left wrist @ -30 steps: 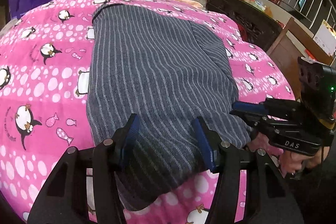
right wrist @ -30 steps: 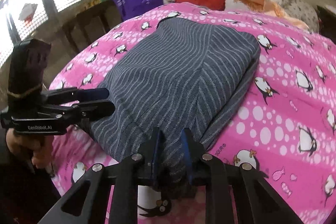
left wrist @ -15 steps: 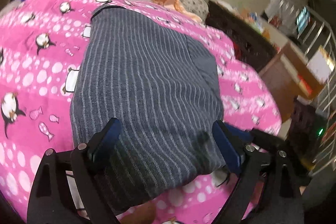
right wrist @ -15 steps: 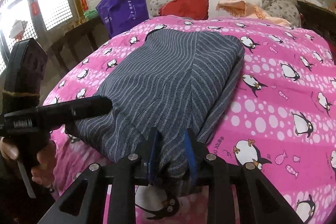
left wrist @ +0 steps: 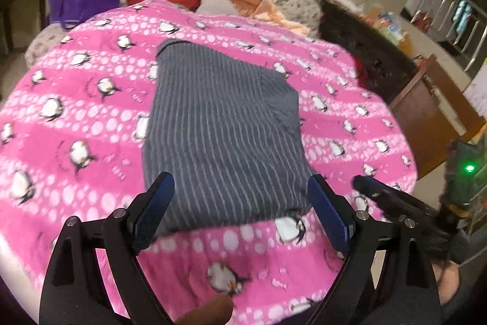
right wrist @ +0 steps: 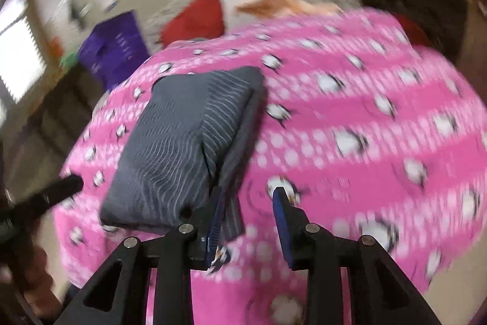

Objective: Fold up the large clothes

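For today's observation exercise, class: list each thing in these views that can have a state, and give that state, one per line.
Striped grey garment: folded into a rectangle, lying flat on the blanket, held by neither claw.
Left claw: open wide, empty.
Right claw: open, empty.
Pink penguin blanket: spread out under the garment.

- Motion blur smears the whole right wrist view: the penguin print on the pink blanket [right wrist: 350, 124] runs into streaks, and the window [right wrist: 18, 57] at far left is a white glare.
- The left claw [right wrist: 45, 197] enters that view only as a dark tip; its body is cut off by the left edge.
- In the left wrist view, the clutter on the dark cabinet [left wrist: 371, 51] at far right is too blurred to identify.
- The folded striped garment [left wrist: 222, 136] hides its lower layers.
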`<state>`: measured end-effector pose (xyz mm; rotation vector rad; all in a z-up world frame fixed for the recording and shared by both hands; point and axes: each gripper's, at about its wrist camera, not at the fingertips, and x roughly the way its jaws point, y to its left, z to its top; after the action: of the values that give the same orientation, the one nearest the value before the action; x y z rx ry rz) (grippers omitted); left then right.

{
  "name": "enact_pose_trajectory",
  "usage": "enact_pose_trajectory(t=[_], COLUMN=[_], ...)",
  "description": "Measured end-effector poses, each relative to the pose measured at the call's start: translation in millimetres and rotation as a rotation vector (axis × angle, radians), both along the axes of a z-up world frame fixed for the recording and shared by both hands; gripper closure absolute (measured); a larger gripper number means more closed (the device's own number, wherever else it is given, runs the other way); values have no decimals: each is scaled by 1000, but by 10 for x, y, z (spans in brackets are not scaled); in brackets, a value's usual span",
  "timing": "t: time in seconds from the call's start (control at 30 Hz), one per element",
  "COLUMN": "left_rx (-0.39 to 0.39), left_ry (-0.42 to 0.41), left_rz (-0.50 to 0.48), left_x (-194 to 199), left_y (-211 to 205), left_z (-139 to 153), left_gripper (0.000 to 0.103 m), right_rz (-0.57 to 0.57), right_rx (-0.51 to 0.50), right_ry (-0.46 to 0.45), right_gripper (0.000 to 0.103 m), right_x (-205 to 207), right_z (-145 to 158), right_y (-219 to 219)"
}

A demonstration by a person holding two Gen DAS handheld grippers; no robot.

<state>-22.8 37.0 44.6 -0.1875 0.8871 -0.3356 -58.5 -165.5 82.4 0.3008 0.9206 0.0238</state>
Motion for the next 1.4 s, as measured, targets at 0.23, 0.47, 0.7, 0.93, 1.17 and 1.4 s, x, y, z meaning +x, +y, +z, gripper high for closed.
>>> enact_pose_trajectory(t=[0.23, 0.47, 0.7, 0.93, 1.17, 1.4], left_rx=[90, 131, 173, 188, 201, 203], left_ry=[-4, -12, -1, -12, 8, 13], left_rz=[90, 142, 123, 115, 114, 110], left_x=[-300, -475, -542, -560, -549, -550], left_y=[-15, 71, -9, -43, -38, -35], left_z=[145, 107, -11, -26, -103, -137], left_gripper=[14, 14, 14, 14, 14, 14], right_rz=[-7, -23, -41, -57, -27, -7], right_rx=[-32, -133, -188, -200, -190, -192], right_ry=[-71, -104, -120, -161, -142, -142], right_gripper=[68, 25, 25, 25, 25, 25], right_x=[-423, -577, -729, -779, -788, -802], right_z=[365, 408, 322, 383, 291, 262], right_y=[115, 225, 358, 361, 439, 503])
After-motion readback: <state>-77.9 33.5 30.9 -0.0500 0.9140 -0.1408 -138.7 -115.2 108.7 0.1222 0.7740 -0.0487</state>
